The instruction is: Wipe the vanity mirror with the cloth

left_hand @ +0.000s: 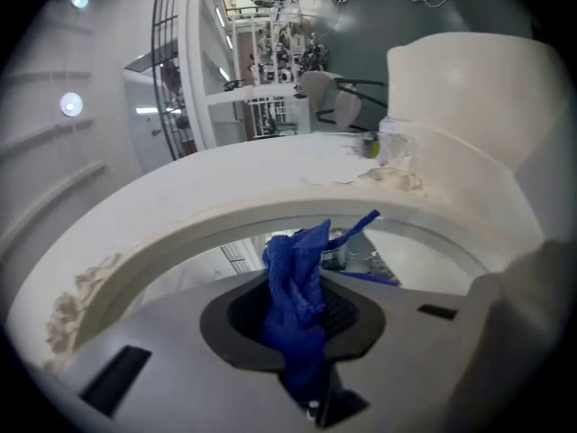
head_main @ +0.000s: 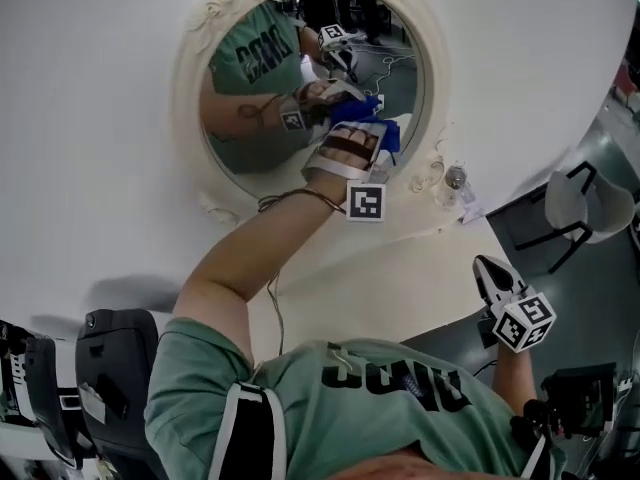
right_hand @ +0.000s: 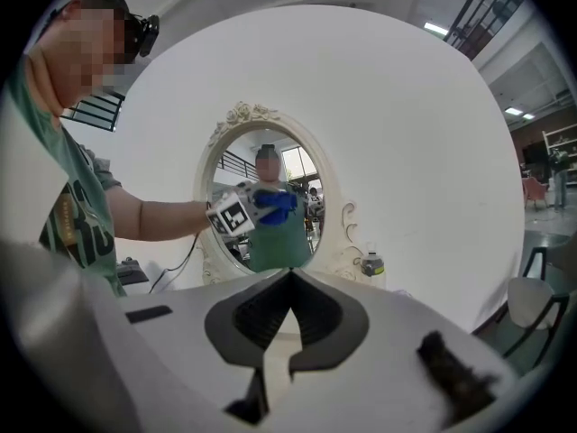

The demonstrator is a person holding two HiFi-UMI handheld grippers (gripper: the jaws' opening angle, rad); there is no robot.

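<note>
An oval vanity mirror (head_main: 250, 128) in an ornate cream frame (head_main: 190, 98) stands against a white surface. My left gripper (head_main: 362, 126) is held up at the glass, shut on a blue cloth (head_main: 374, 118) that touches the mirror's right part. In the left gripper view the cloth (left_hand: 290, 255) is bunched between the jaws of that gripper (left_hand: 305, 282), under the frame's arc (left_hand: 180, 233). My right gripper (head_main: 490, 271) hangs low at the right, shut and holding nothing. The right gripper view looks past its closed jaws (right_hand: 290, 282) at the mirror (right_hand: 270, 246) and the cloth (right_hand: 278, 202).
A small clear bottle (head_main: 455, 178) stands by the mirror's right foot, also in the right gripper view (right_hand: 371, 264). A white chair (head_main: 585, 203) sits at the right, a black device (head_main: 110, 368) at lower left. A thin cable (head_main: 272, 298) hangs under the left arm.
</note>
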